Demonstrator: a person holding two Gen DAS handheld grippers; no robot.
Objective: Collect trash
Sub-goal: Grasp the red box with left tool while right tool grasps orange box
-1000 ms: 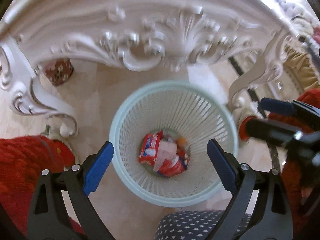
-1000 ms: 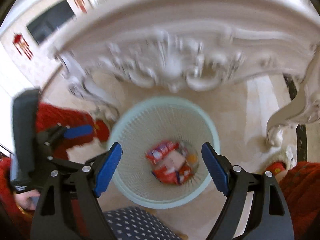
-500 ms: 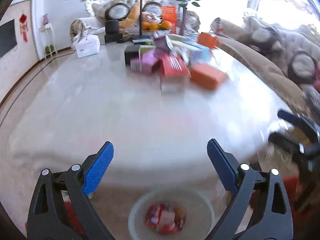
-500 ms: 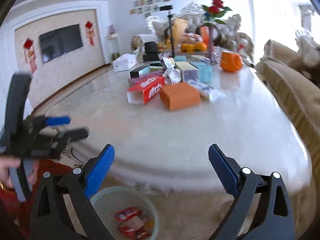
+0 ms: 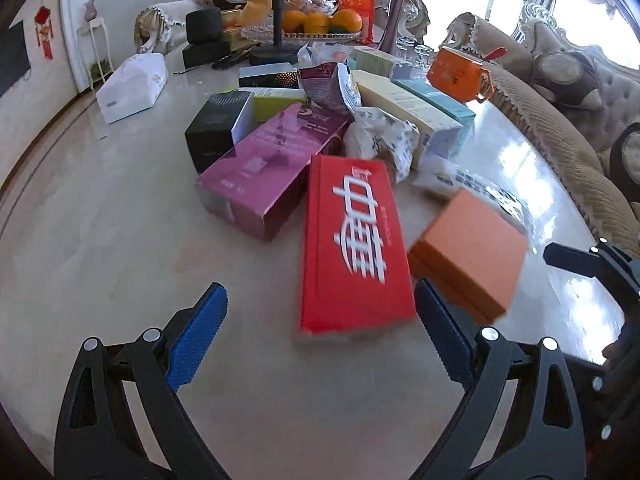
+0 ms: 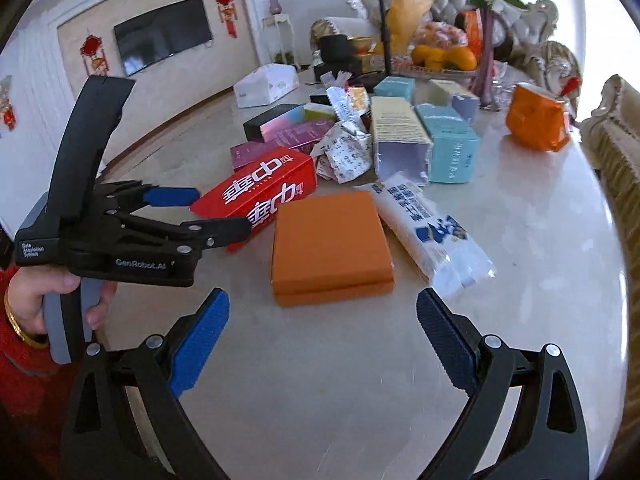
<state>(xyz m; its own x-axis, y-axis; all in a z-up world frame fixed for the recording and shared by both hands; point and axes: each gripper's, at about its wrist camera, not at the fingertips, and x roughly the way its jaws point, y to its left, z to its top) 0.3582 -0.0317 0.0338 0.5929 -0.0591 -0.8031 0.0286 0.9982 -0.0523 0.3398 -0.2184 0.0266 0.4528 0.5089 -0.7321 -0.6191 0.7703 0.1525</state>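
Your grippers rose from bin to counter (image 6: 520, 260). Right gripper (image 6: 322, 338) jaws just widened, empty; left gripper (image 5: 320, 338) jaws apart, empty. Orange box (image 6: 330, 242) just ahead of right jaws; red box (image 5: 352, 244) ahead of left.

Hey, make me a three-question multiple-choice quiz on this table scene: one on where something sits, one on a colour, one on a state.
1. What lies right beside the red box on the side away from the left hand-held gripper?
A. orange box
B. white tissue box
C. fruit plate

2. What colour are the pads of the right hand-held gripper?
A. green
B. blue
C. yellow

3. How does the right hand-held gripper stand?
A. shut on the red box
B. shut on a wrapper
C. open, holding nothing

Key: 1 A, the orange box sits against the red one. 2 B, both pads show blue. 3 C, only bare table shows between the spread jaws.
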